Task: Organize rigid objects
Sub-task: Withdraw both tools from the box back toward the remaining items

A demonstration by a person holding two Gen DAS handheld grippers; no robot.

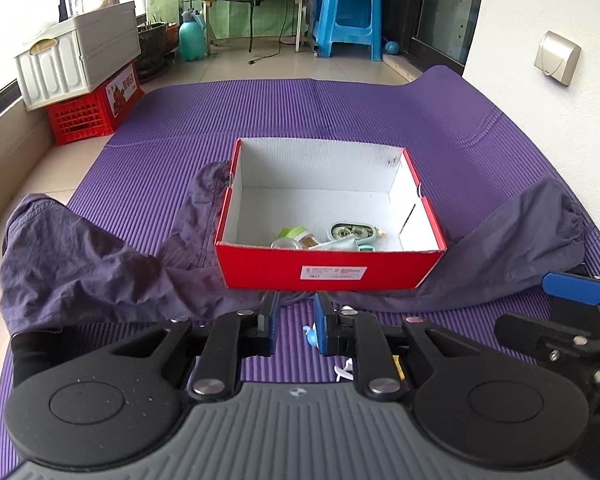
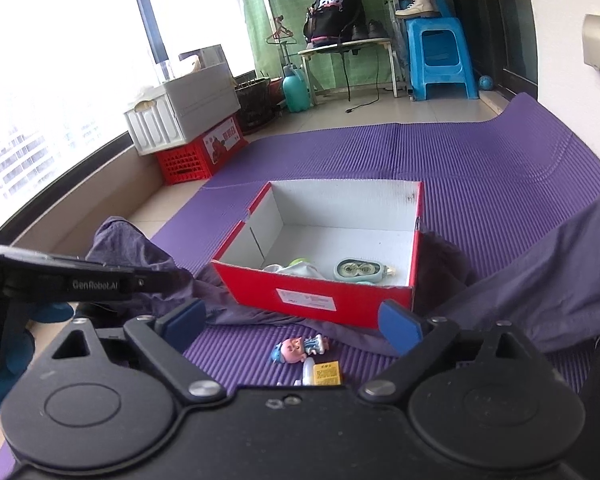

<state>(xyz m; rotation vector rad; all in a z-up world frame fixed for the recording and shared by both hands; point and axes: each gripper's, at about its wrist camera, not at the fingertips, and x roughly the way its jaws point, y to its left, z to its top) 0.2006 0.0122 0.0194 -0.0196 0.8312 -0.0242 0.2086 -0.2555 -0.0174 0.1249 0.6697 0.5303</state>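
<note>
A red cardboard shoebox with a white inside [image 2: 320,296] sits open on a ribbed purple foam mat [image 2: 480,168], its label side facing the cameras. Low in the box, near the front wall, lie a pale green oval case with two round wheels showing [image 2: 360,270], a small jar with a green lid [image 1: 294,236] and some whitish items that cannot be told apart.

On the mat just in front of the box, outside it, lie a small cartoon figurine with a pink face and blue cap [image 2: 298,350], a small yellow printed packet [image 2: 328,374] and a white plastic piece [image 2: 308,372] touching the packet.

The right gripper [image 2: 300,326] hangs above these three with its blue pads spread wide — released, nothing between them. The left gripper [image 1: 296,322] is clenched, its pads close together with nothing gripped; the figurine shows just beneath its right pad.

Dark blue-grey trouser legs [image 1: 100,264] flank the box on both sides. Further back stand a red plastic crate [image 1: 96,108] with a white bin [image 1: 80,56] on top, a teal spray bottle [image 1: 192,36] and a blue plastic stool [image 1: 348,16].
</note>
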